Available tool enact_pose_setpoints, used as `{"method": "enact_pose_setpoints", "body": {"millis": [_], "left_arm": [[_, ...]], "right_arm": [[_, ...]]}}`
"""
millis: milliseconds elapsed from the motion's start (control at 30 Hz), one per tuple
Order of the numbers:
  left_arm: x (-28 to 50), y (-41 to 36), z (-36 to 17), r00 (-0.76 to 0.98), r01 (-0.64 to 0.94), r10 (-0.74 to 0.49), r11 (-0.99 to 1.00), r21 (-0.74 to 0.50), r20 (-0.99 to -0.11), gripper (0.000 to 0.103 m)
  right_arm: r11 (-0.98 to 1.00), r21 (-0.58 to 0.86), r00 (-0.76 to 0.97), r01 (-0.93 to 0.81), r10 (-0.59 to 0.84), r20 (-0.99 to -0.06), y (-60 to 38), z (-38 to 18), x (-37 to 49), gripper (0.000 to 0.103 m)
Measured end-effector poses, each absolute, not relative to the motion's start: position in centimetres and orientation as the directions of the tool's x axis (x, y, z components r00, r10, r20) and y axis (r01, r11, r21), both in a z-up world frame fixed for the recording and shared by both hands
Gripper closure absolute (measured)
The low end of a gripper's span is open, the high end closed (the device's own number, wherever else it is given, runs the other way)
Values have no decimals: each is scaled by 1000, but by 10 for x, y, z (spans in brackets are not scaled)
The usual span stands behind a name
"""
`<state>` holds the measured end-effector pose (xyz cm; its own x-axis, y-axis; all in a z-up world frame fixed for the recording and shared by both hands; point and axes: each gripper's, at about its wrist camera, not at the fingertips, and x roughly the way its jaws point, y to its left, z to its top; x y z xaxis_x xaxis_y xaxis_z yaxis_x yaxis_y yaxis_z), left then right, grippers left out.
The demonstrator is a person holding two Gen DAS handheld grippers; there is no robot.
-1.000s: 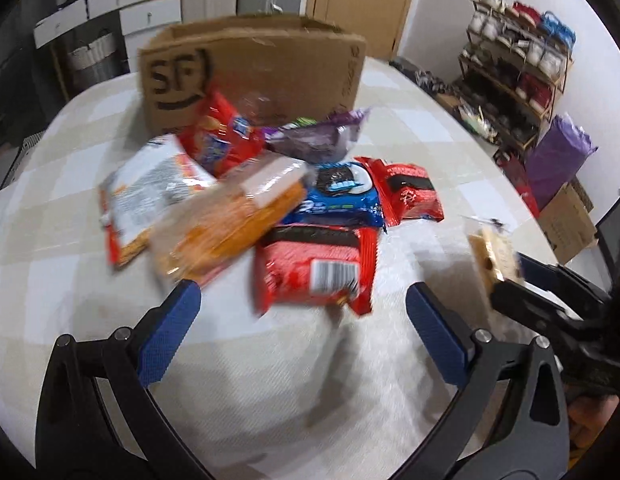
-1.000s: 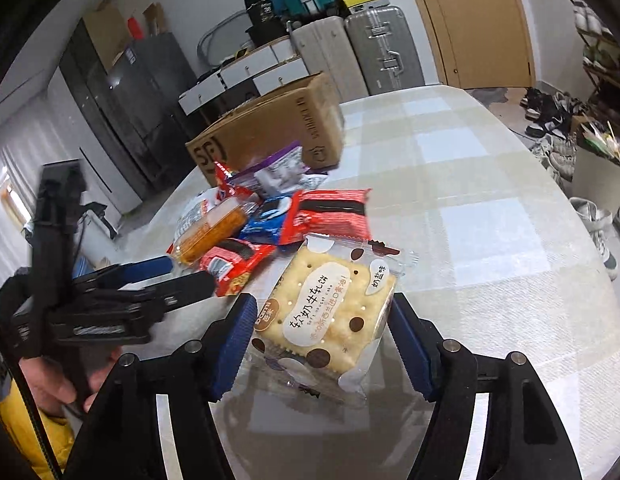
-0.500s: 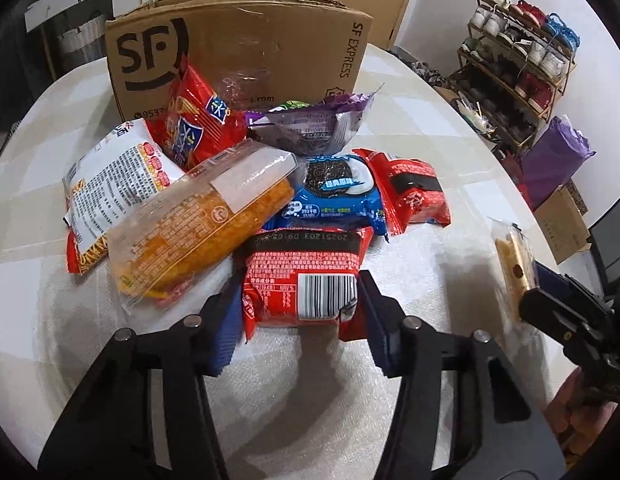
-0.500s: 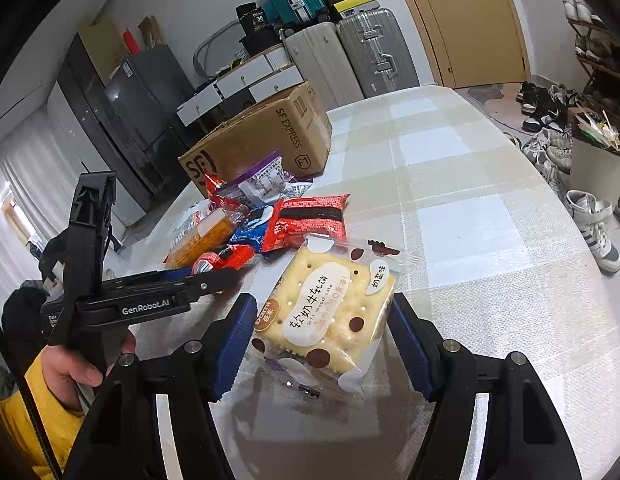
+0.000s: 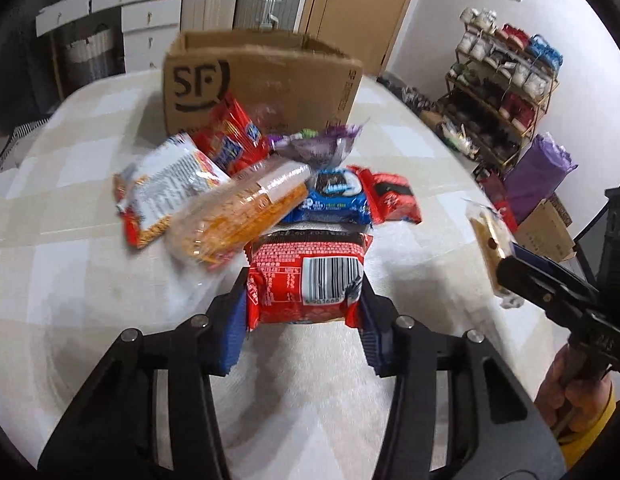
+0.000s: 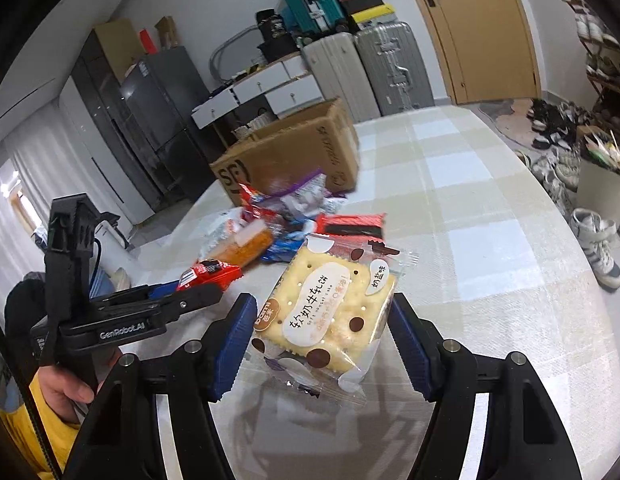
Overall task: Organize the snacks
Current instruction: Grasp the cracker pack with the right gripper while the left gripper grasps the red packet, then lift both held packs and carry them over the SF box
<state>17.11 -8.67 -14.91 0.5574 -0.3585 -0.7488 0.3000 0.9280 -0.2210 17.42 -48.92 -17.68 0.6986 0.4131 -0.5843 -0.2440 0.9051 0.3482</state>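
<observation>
The red snack packet, barcode face up, sits clamped between the blue pads of the left hand-held gripper, its side edges pressed by both fingers and its far edge just beside the heap of snacks ahead. It looks raised off the worktop, though that is hard to tell for sure. Ahead and slightly left of this gripper lies the orange clear-wrapped packet; straight ahead, the blue cookie packet; beyond those, a purple bag and the open cardboard box marked SF, with the heap reaching up to its near wall.

The right hand-held gripper grips the cracker packet by its two sides, held clear above the worktop, to the right of the left gripper and nearer that side's rounded edge.

Bare checked cloth spreads to the left of the left gripper and between it and the camera. From the right wrist, open worktop runs ahead and to the right as far as the curved rim, with shoes on the floor below it.
</observation>
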Motion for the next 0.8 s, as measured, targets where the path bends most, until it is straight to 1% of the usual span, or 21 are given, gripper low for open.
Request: {"method": "enact_pose_setpoints", "body": {"millis": [233,533,800], "left_arm": [[120,-26,-107,656,285,-344,937,-202,-672,59],[71,6,-57,726,277,-332,943,-186,-603,58],[43,25,-34,749,274,-341,940,-203,-568,58]], "right_arm": [[873,362,695,-327,481,-534,-465,-147,169,35],[849,346,689,-399,527,-499,-436,-116,160,35],[838,337,693,-429,545,-473,-423,-99,155,35]]}}
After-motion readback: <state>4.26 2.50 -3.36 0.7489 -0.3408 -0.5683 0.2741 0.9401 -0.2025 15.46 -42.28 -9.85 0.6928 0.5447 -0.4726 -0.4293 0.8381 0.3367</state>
